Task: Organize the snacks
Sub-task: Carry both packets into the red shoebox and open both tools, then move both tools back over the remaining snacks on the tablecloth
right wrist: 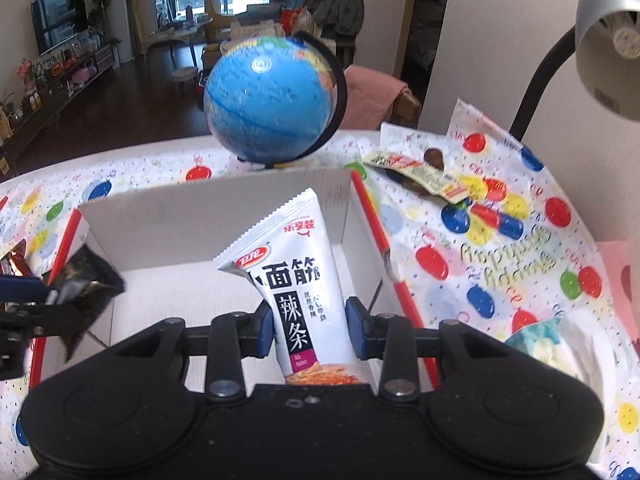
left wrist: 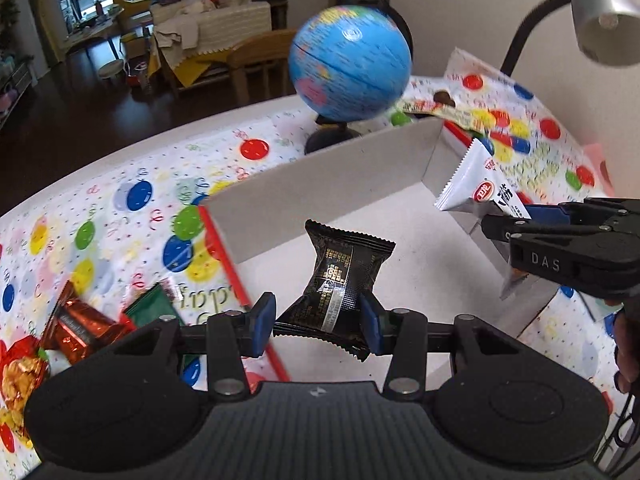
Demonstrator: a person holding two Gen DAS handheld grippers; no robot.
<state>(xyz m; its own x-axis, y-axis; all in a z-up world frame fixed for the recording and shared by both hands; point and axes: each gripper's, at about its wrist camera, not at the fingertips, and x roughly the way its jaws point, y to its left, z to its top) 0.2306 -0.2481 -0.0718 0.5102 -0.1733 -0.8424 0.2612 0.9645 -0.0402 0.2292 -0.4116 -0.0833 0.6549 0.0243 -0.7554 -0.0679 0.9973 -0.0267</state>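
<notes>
Left gripper [left wrist: 316, 322] is shut on a soft black packet [left wrist: 340, 284], held mid-body; right gripper [right wrist: 310, 326] squeezes a light, crinkly white packet [right wrist: 292, 284], above the box [right wrist: 208, 236].

I see a matt cardboard box [right wrist: 216, 232] on a glossy plastic tablecloth [right wrist: 500, 248] — my black packet [left wrist: 340, 292] is shiny foil-like film, my white packet [right wrist: 296, 280] smooth and satiny; the globe [right wrist: 272, 100] looks like glossy plastic.
</notes>
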